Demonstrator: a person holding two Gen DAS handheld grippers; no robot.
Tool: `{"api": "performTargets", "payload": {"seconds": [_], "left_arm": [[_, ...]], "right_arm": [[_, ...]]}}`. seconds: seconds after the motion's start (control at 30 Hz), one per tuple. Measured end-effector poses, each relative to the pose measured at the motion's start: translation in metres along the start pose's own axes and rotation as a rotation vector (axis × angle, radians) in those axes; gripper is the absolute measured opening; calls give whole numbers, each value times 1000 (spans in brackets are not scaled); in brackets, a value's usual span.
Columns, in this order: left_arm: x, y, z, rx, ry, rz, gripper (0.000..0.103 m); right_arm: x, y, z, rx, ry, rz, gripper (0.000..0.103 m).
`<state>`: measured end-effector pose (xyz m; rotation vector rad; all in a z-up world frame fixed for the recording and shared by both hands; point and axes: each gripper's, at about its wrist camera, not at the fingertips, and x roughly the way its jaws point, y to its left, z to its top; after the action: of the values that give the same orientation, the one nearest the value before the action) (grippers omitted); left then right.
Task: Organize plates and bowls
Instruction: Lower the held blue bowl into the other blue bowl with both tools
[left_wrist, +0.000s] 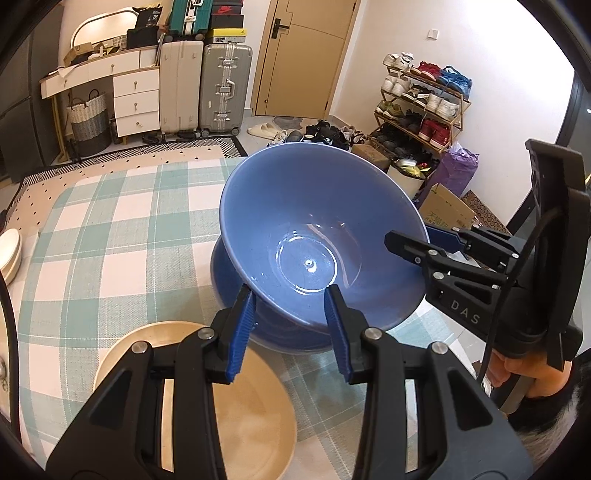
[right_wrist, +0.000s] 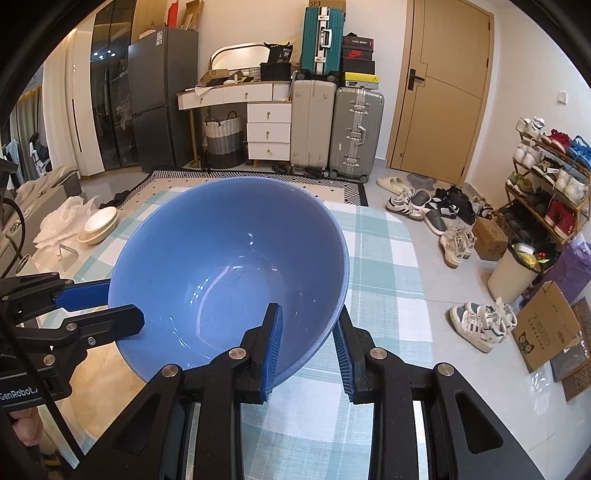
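Note:
A large blue bowl (left_wrist: 321, 221) (right_wrist: 221, 266) hangs tilted above the table, held from two sides. My left gripper (left_wrist: 288, 295) (right_wrist: 122, 299) is shut on its near rim, one pad inside and one outside. From the other side, my right gripper (right_wrist: 308, 314) (left_wrist: 410, 236) is shut on the rim in the same way. Right under the held bowl a second blue bowl (left_wrist: 229, 280) sits on the checked cloth; I cannot tell whether the two touch. A tan plate (left_wrist: 258, 406) (right_wrist: 92, 369) lies beside it, under my left gripper.
The table carries a teal and white checked cloth (left_wrist: 110, 229) (right_wrist: 380, 266). Stacked white bowls (right_wrist: 99, 225) (left_wrist: 9, 254) stand at its far left edge. Past the table's right edge are shoes, a white bin (right_wrist: 513, 269) and cardboard boxes on the floor.

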<state>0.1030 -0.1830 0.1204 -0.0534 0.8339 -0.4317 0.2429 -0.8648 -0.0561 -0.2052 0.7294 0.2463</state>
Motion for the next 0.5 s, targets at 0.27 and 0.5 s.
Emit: {"api": "performTargets", "payload": {"seconds": [0.27, 0.5], "left_arm": [[19, 13, -5, -5, 24, 19, 35], [32, 20, -9, -8, 41, 31, 35]], "right_arm": [[22, 9, -2, -11, 26, 12, 28], [31, 12, -7, -11, 45, 19, 28]]}}
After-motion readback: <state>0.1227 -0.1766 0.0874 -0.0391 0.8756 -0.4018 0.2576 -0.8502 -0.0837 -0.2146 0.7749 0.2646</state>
